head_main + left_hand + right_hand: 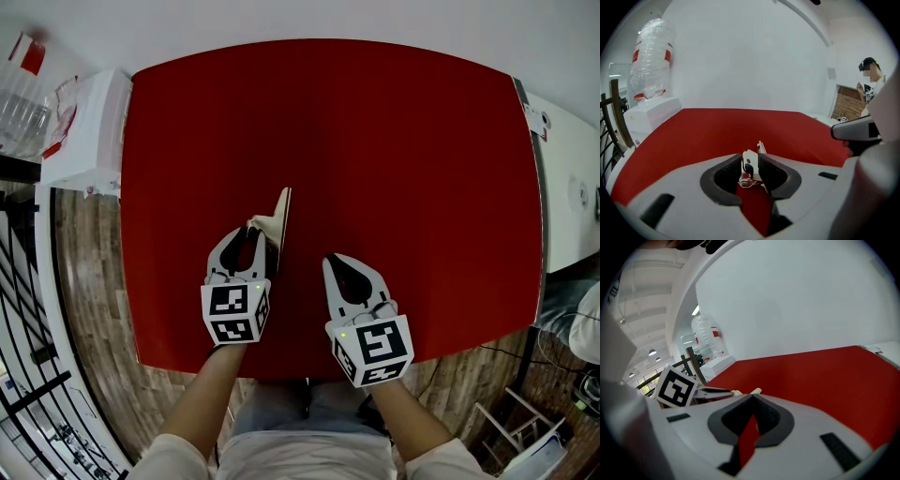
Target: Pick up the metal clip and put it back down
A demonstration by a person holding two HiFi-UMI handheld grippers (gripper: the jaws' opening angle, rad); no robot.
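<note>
Red worktop [375, 141] is covered near its front edge by both grippers. Only the far end of the clip [283, 202] is seen from above. Its near end is grasped between the jaws of the left gripper [258, 228]; whether it touches the surface cannot be told. The right gripper [335, 259] is clenched on nothing, just beside. A clear bottle [651, 56] is stood on a white box [649, 111] off the left edge.
</note>
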